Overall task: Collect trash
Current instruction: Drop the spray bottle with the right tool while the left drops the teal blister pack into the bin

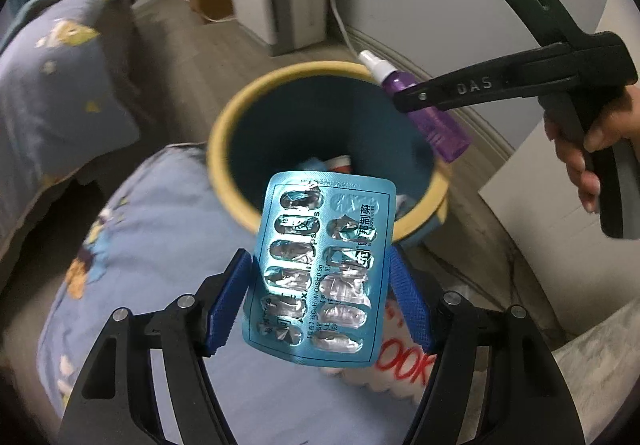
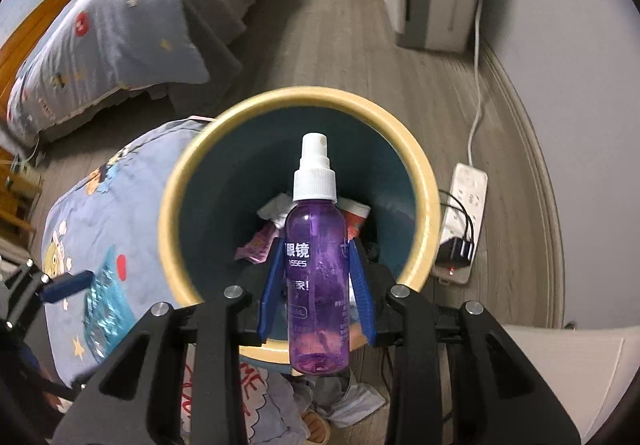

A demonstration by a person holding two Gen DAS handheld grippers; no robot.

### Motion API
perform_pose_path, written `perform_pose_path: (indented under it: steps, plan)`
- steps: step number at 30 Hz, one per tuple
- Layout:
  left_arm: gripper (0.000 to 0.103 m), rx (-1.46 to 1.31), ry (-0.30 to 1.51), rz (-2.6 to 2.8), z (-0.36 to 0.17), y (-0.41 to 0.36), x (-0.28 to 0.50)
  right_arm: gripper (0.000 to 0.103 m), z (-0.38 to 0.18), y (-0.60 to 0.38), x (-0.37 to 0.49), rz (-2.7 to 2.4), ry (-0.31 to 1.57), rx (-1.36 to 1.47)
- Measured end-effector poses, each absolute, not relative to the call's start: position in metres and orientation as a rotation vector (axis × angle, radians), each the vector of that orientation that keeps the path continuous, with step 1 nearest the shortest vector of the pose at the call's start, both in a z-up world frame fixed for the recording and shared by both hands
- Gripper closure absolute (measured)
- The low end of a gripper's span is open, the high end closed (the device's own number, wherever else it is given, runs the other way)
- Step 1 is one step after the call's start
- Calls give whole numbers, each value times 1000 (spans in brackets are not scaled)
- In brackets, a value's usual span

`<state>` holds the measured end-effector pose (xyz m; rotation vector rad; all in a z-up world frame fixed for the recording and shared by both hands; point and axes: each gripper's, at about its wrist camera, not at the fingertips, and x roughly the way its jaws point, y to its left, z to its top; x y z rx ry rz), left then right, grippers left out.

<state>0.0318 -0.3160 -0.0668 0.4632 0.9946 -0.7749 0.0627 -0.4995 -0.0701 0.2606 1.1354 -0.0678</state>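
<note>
Purple plastic spray bottle [image 2: 318, 277] sits clamped in the right claw [image 2: 318, 285] over the yellow-rimmed teal bin [image 2: 172, 205]; left claw [image 1: 320, 301] grips an emptied blue blister pack [image 1: 320, 269] nearby; neither dropped yet, some trash already inside.

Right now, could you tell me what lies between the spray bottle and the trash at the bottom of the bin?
Nothing: in the right wrist view, the bottle hangs over the bin above the trash.

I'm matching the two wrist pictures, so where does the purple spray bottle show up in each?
Left wrist view: the purple spray bottle is at upper right, clamped in the right gripper beside the bin's far rim.
Right wrist view: the bottle stands centre frame, between the blue fingers, nozzle up.
Shared landmark: the yellow-rimmed bin.
</note>
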Motion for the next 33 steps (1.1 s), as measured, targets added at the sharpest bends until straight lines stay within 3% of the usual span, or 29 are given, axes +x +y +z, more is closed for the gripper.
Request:
perform_pose_path:
  steps: [7, 9, 17, 18, 21, 23, 25, 27, 33]
  plan:
    - [32, 488, 992, -756, -84, -354, 67, 71, -77, -514, 65, -91, 1119, 349]
    - [17, 491, 979, -724, -87, -359, 78, 71, -79, -516, 67, -99, 1121, 372]
    - [13, 483, 970, -702, -94, -336, 81, 70, -94, -497, 91, -94, 1146, 326]
    - [13, 489, 966, -700, -94, -332, 80, 67, -96, -494, 94, -94, 1142, 318]
    - [11, 484, 956, -700, -92, -319, 76, 33, -95, -492, 96, -142, 1128, 275]
    - [10, 467, 950, -704, -89, -310, 73, 29, -94, -493, 96, -154, 1132, 278]
    - [8, 455, 945, -699, -85, -304, 70, 13, -90, -494, 94, -158, 1133, 275]
    - [7, 442, 937, -686, -79, -295, 65, 6, -78, -491, 86, -159, 1114, 246]
    - [6, 360, 915, -652, -43, -274, 51, 6, -22, -480, 47, -169, 1042, 217]
